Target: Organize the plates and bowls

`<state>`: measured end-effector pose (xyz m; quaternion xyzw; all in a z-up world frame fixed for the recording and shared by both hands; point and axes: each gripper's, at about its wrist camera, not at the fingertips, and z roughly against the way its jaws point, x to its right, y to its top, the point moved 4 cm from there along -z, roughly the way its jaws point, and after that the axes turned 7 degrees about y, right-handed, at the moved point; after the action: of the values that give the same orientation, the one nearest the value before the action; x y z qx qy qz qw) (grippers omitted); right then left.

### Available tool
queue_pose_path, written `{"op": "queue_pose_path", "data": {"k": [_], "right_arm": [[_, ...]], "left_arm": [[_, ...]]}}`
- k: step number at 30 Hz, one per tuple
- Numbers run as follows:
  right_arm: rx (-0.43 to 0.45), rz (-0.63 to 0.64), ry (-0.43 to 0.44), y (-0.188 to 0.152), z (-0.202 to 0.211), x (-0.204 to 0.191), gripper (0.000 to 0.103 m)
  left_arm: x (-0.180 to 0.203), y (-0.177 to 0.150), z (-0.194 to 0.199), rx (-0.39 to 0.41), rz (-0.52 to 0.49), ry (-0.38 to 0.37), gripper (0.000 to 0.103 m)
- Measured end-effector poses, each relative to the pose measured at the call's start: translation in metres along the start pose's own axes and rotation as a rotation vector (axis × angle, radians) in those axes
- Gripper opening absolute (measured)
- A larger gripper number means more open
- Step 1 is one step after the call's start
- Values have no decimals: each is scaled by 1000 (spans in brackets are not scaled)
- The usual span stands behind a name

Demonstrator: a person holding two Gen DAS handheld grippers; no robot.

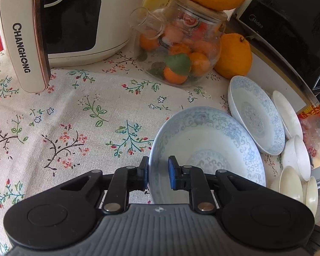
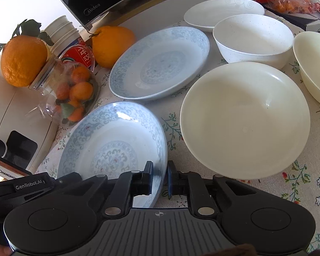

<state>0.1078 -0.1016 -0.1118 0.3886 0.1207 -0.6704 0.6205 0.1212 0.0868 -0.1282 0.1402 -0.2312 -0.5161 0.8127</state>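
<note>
So both grippers are clamped onto the same blue-patterned plate, one on each side of it. From the left wrist view the left gripper has its blue pads either side of the plate's near rim at about 6 o'clock, pinched shut on it. From the right wrist view the right gripper bites the opposite rim, also around 6 o'clock, closed on the edge. Plate sits on the floral tablecloth. A second blue-patterned plate lies just beyond it at 12 o'clock in the right view, near but I can't tell if the rims touch. Big cream bowl is at 3 o'clock, with a speckled white bowl behind that. Glass jar of small oranges stands at 12 o'clock in the left view, next to the white Changhong appliance.
</note>
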Motion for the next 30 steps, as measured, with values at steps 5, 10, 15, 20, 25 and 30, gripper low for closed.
{"op": "queue_pose_path", "data": {"k": [5, 10, 15, 20, 25, 30], "right_arm": [[-6, 18, 15, 0, 5, -1, 13], [-13, 70, 21, -2, 22, -9, 14], [-32, 122, 17, -12, 35, -6, 14], [-18, 194, 35, -26, 66, -8, 14], [-16, 236, 45, -44, 94, -1, 14], [-57, 285, 54, -65, 102, 4, 14]], "left_arm": [[-1, 0, 6, 12, -9, -5, 12], [-2, -6, 19, 15, -31, 6, 11], [-4, -21, 33, 11, -63, -8, 10], [-9, -42, 60, 15, -73, -44, 10], [-10, -68, 87, 17, -100, -83, 10], [-18, -92, 97, -8, -115, -72, 10]]}}
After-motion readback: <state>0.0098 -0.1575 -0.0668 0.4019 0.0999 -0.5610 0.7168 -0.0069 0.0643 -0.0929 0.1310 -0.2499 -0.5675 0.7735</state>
